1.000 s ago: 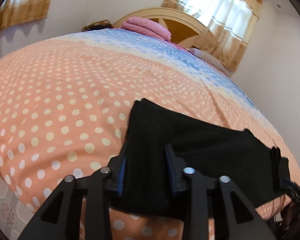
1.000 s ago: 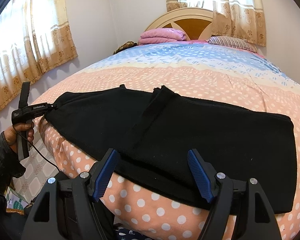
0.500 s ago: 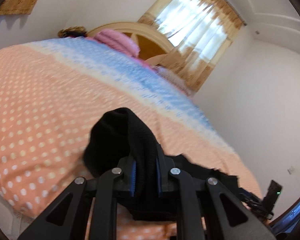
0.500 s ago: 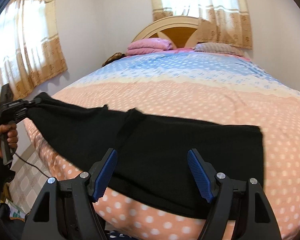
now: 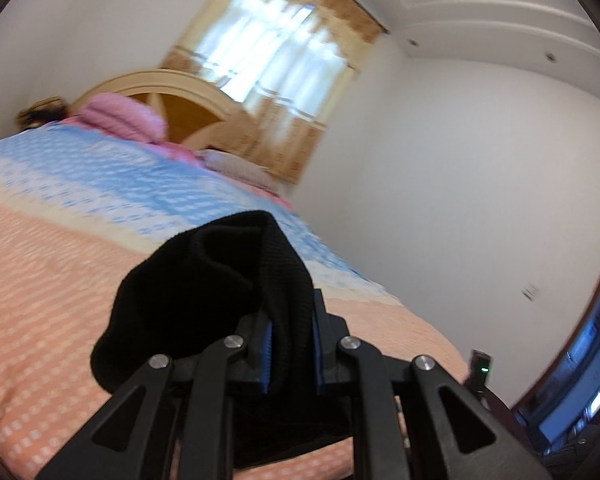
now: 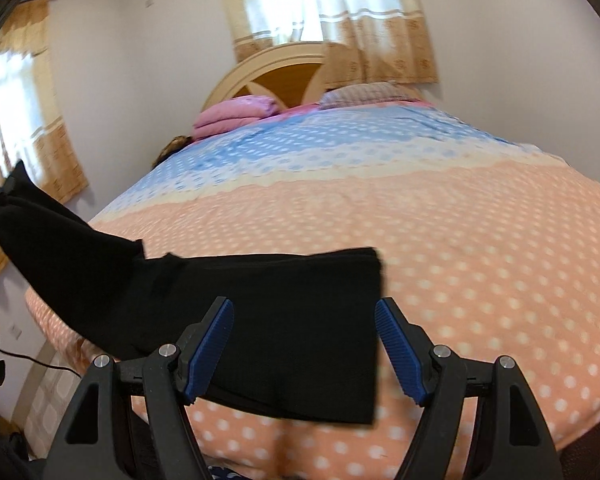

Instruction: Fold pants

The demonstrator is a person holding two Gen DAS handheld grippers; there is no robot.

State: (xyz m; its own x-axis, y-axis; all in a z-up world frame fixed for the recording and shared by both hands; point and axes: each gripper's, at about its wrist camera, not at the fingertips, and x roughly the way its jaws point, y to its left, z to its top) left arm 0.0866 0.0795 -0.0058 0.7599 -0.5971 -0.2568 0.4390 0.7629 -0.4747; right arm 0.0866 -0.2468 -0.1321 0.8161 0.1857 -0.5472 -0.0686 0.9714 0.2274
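Note:
The black pants (image 6: 284,320) lie along the near edge of the bed, their right end flat on the cover. My left gripper (image 5: 290,354) is shut on the left end of the pants (image 5: 220,280), which bunches up over the fingers and is lifted off the bed. In the right wrist view that lifted end (image 6: 24,208) rises at the far left. My right gripper (image 6: 304,352) is open, its blue pads (image 6: 212,340) spread just above the pants' right part, holding nothing.
The bed (image 6: 460,220) has a peach polka-dot cover turning blue toward the headboard (image 6: 284,72). Pink folded bedding (image 6: 236,114) and a pillow (image 6: 364,92) lie at the head. Curtained windows sit behind and to the left. A cable (image 6: 40,364) hangs at the bed's left side.
My left gripper closed on the pants' left end and raised it off the bed, tilting upward. My right gripper stayed open and shifted right along the pants.

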